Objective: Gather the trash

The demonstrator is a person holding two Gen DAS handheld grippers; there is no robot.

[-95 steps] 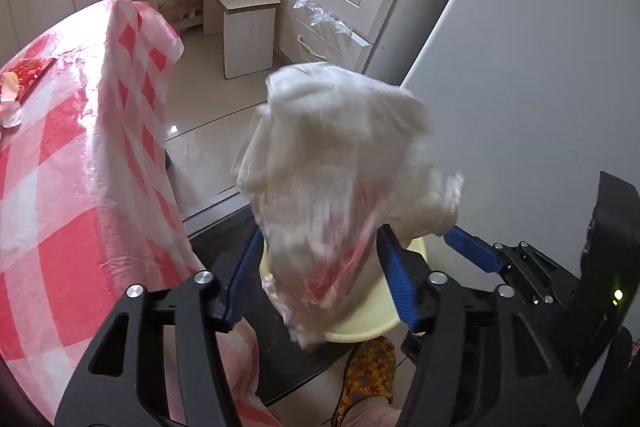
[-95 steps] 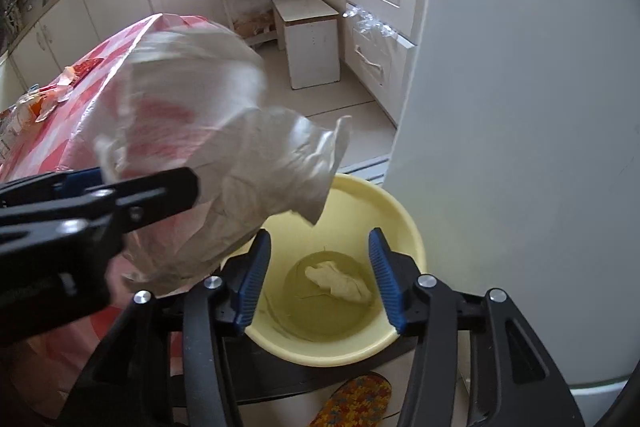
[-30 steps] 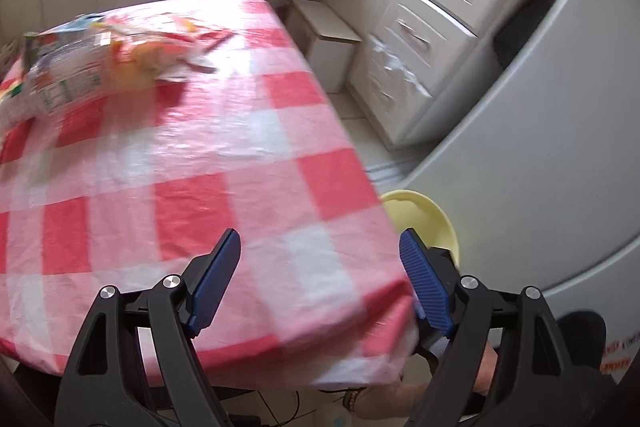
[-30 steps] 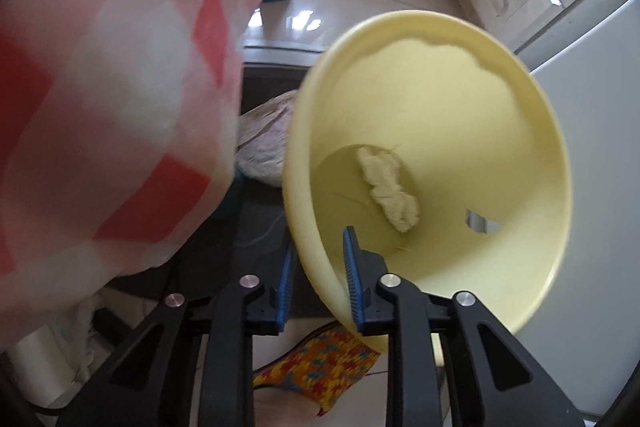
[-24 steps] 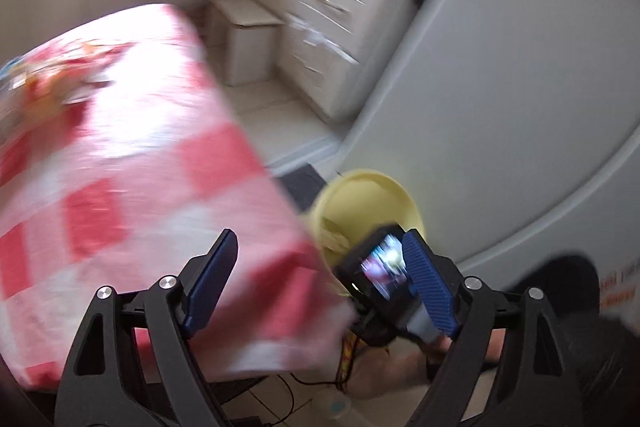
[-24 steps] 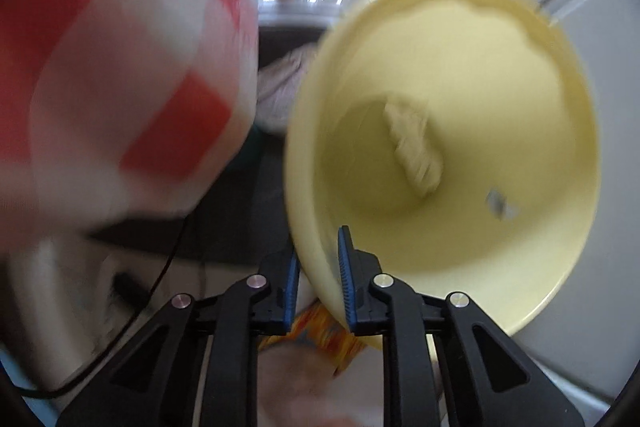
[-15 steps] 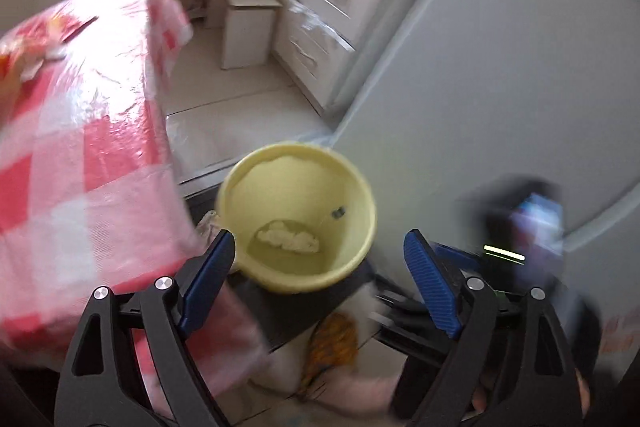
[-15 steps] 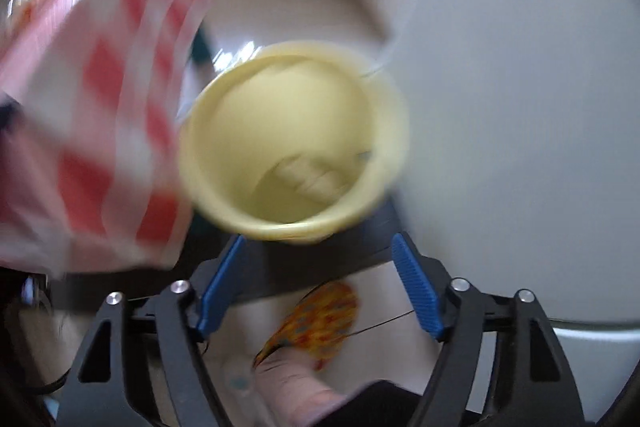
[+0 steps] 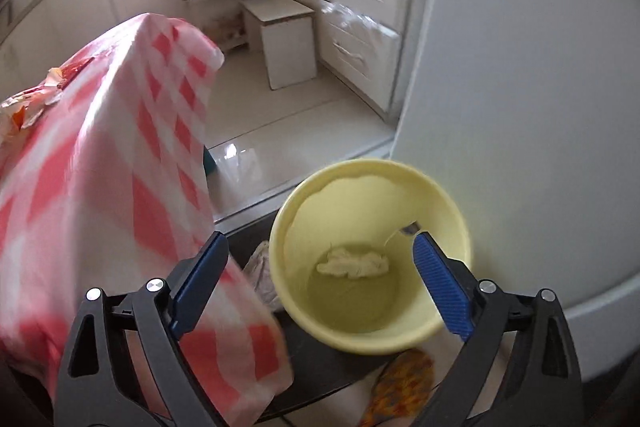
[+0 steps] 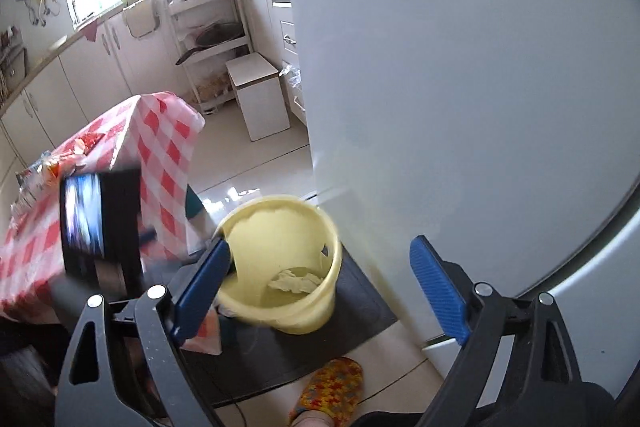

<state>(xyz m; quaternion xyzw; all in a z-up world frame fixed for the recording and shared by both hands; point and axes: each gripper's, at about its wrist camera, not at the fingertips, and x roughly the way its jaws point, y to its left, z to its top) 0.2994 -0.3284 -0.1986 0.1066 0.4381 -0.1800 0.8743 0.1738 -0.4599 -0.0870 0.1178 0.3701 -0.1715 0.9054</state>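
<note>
Trash (image 9: 354, 263) — a crumpled white wad — lies in a smooth round yellow plastic bucket (image 9: 448, 327) on a black mat, while left gripper (image 9: 320, 279) and right gripper (image 10: 320, 277) hover spread wide, empty.

Yellow bucket (image 9: 448, 327); red-white checked tablecloth (image 9: 120, 187); white fridge (image 10: 460, 67); multicoloured slipper (image 10: 332, 387); blue jaws.

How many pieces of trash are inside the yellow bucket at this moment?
1. A crumpled white wad lies on the bottom of the yellow bucket, toward the far side. The near wall hides part of the bottom in the right wrist view, so more may be hidden.
</note>
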